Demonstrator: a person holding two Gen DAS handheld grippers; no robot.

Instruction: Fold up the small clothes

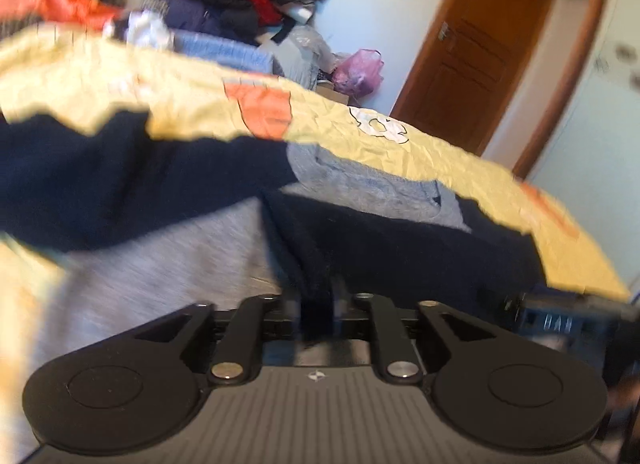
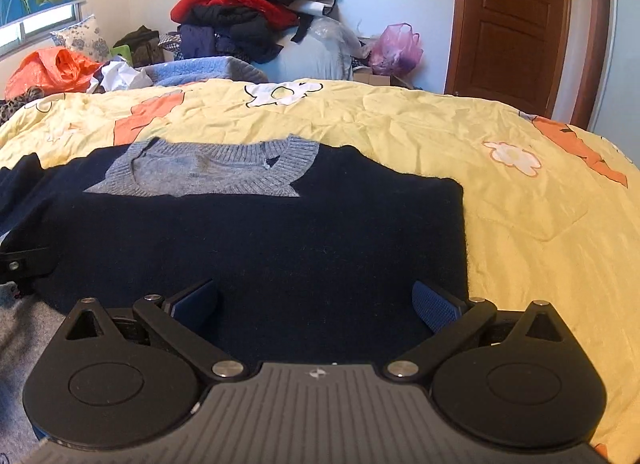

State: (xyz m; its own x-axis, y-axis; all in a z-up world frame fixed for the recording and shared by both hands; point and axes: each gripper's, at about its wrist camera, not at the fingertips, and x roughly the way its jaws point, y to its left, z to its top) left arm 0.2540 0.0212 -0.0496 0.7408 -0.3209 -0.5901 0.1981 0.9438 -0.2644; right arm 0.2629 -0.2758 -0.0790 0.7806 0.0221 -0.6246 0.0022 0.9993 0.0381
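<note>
Lying flat before released right claw (image 2: 316, 302): navy sweater (image 2: 256, 240); left claw (image 1: 316, 304) pinching its fold.

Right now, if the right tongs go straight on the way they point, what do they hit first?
Most likely the sweater: the open right tongs sit low over its navy body, aimed toward the grey collar. Depth is hard to judge, but nothing else shows in that line.

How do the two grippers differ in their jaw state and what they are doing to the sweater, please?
The right gripper stands wide open above the navy sweater, with nothing pinched; the left gripper has its jaws nearly together with a navy fold between them. The right view is sharp, the left blurred. Both point across the yellow quilt.
</note>
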